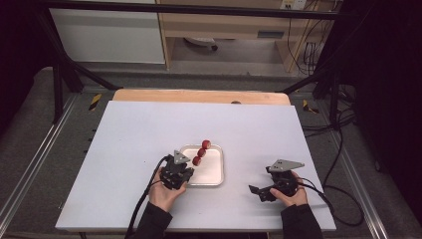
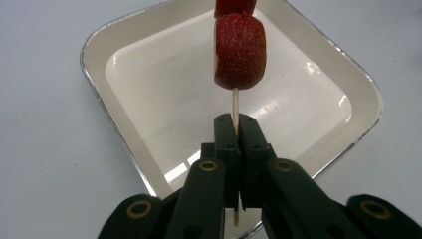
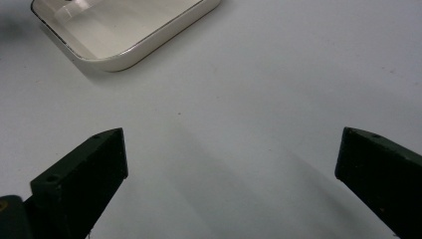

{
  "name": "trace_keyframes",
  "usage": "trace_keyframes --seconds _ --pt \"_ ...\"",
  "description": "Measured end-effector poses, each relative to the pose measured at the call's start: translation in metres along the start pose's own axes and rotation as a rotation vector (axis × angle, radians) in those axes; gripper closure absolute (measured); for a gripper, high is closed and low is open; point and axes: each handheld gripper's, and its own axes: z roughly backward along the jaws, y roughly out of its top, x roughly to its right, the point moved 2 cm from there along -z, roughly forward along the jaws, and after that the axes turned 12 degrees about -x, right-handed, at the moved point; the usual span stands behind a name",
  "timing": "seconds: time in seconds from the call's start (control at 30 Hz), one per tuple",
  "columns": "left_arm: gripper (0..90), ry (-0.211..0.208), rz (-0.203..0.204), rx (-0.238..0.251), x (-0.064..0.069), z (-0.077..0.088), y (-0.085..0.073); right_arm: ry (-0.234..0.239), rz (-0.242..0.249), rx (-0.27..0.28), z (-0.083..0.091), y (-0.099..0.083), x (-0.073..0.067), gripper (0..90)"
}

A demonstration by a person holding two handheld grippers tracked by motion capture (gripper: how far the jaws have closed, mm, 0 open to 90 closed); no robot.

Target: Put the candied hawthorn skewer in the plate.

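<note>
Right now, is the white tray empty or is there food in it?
Empty. The tray shows a bare white floor; the strawberries hang above it on a skewer.

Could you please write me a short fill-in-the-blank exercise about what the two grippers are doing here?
1. The left gripper is shut on a thin wooden ____.
2. The fruit pieces threaded on it are ____ in number.
3. The right gripper has its jaws ____.
4. Below the fruit sits a white ____.

Missing words: skewer; three; open; tray
</note>
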Motion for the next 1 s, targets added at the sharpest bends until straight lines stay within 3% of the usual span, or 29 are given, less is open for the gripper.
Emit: trace_keyframes --seconds 0.33,0.7,0.9,1.0 --pt "88.6 0.007 0.015 -0.063 0.0 -0.009 -0.002 0.003 -0.001 -0.006 -0.001 0.0 0.0 0.7" --pt "85.9 0.014 -0.01 -0.066 -0.001 -0.007 -0.001 0.003 0.003 -0.012 -0.003 0.0 -0.001 0.8" --pt "71.6 0.0 -0.069 -0.018 -0.006 0.011 0.005 0.004 -0.002 -0.009 -0.002 0.0 -0.001 0.8" --pt "59.8 -0.062 -0.087 0.025 -0.013 0.022 0.008 0.002 -0.004 -0.001 -0.001 0.0 -0.001 0.7"
